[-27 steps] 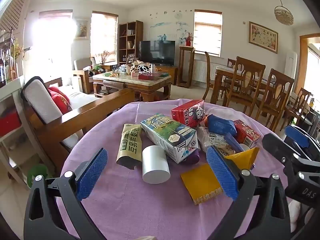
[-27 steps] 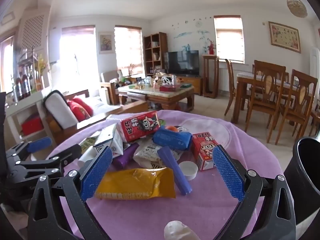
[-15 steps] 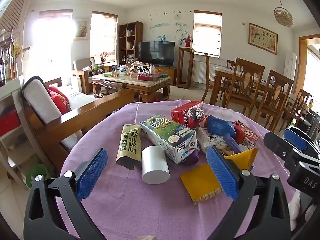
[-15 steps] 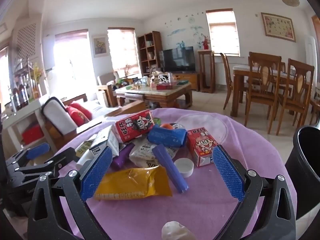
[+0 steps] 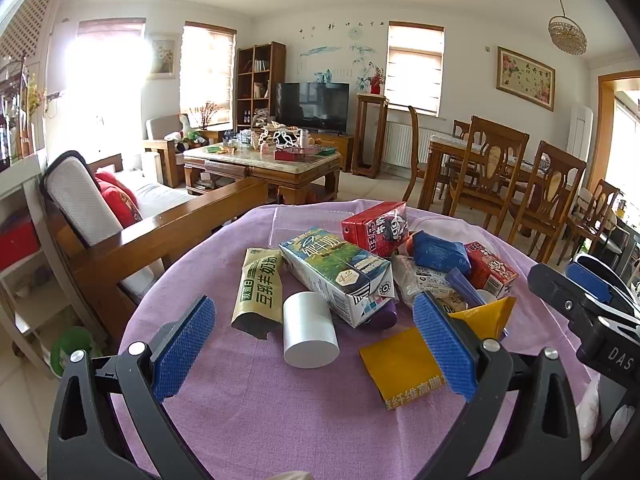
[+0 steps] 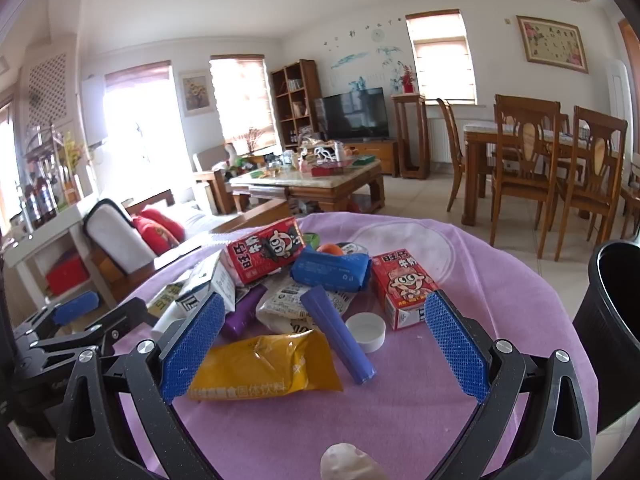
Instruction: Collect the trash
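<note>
Trash lies heaped on a round table under a purple cloth (image 5: 256,412). In the left wrist view I see a white cylinder (image 5: 309,329), a green-and-white milk carton (image 5: 336,274), a beige pouch (image 5: 259,290), a yellow packet (image 5: 404,368) and red cartons (image 5: 376,229). My left gripper (image 5: 314,346) is open above the near cloth, empty. In the right wrist view a yellow packet (image 6: 266,366), a purple tube (image 6: 338,334), a white cap (image 6: 366,332), a blue pack (image 6: 332,274) and a red carton (image 6: 406,290) lie ahead. My right gripper (image 6: 324,352) is open and empty.
A black bin (image 6: 612,320) stands at the table's right edge. A crumpled white scrap (image 6: 348,464) lies at the near edge. A wooden sofa (image 5: 132,236) is on the left, dining chairs (image 5: 512,184) on the right, a coffee table (image 5: 264,164) beyond.
My right gripper has drifted forward and tilted, so the trash pile sits closer and lower between its fingers. The left gripper has barely moved. Both stay open.
</note>
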`<act>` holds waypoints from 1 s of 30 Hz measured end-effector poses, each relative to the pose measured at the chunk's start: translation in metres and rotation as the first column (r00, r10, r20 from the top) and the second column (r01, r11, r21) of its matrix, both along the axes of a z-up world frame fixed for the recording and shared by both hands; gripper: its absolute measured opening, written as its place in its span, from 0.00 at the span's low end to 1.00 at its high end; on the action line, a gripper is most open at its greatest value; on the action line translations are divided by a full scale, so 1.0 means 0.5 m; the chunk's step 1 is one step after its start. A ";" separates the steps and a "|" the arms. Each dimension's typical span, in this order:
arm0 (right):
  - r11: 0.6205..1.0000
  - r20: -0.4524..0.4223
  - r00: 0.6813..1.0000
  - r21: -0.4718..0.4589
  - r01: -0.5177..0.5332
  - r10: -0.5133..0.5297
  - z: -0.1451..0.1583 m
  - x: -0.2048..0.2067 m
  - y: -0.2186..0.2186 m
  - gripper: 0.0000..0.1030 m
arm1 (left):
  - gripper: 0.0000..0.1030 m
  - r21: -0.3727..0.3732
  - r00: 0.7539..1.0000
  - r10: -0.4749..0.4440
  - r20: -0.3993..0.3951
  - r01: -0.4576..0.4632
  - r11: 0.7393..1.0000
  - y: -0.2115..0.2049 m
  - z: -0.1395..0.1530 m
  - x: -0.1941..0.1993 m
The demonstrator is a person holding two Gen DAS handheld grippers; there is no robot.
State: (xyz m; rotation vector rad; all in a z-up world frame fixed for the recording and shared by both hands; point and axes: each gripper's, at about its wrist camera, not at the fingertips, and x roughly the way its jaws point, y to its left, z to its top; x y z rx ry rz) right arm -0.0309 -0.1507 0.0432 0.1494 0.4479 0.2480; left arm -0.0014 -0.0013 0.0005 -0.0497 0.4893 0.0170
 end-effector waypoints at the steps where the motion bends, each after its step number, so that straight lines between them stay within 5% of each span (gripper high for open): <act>1: 1.000 -0.001 1.000 0.002 0.001 -0.001 -0.001 0.001 0.000 0.96 | 0.95 -0.001 1.000 0.000 0.000 0.000 1.000 0.000 0.000 0.000; 30: 1.000 -0.014 1.000 0.022 0.000 0.000 -0.008 0.009 -0.003 0.96 | 0.95 -0.006 1.000 -0.001 -0.003 0.001 1.000 0.000 -0.002 0.000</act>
